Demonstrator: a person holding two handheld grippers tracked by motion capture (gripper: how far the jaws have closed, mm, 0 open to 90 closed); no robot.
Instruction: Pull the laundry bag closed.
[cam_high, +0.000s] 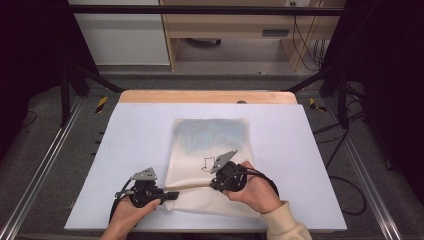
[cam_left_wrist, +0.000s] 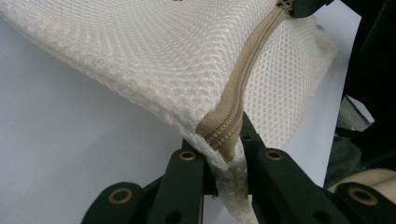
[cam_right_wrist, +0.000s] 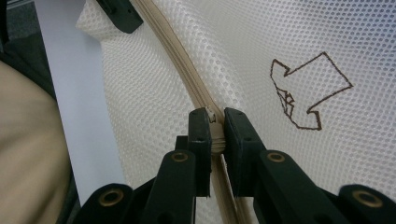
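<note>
Zipping step in hand: mesh bag (cam_high: 210, 150) flat at centre of tabletop (cam_high: 125, 150). Left hand-held gripper (cam_high: 172, 195) pinching zipper (cam_left_wrist: 243, 88) end at lower left, right hand-held gripper (cam_right_wrist: 216, 133) clamped on slider. Next: probably drawing slider along while holding the bag taut.

The surface (cam_high: 130, 130) lies bare on every side of the mesh bag (cam_high: 210, 145), so a gripper could pass freely along the left strip, the right strip and the band at the far edge. The bag itself covers the middle and reaches almost to the near edge. There the left gripper (cam_high: 167, 195) and the right gripper (cam_high: 216, 184), both clamped on the bag's zipper (cam_left_wrist: 233, 116), crowd the near stretch, with the lifted mesh stretched between them. Under that raised fold there seems to be a low gap, though the view is too close to judge it.
</note>
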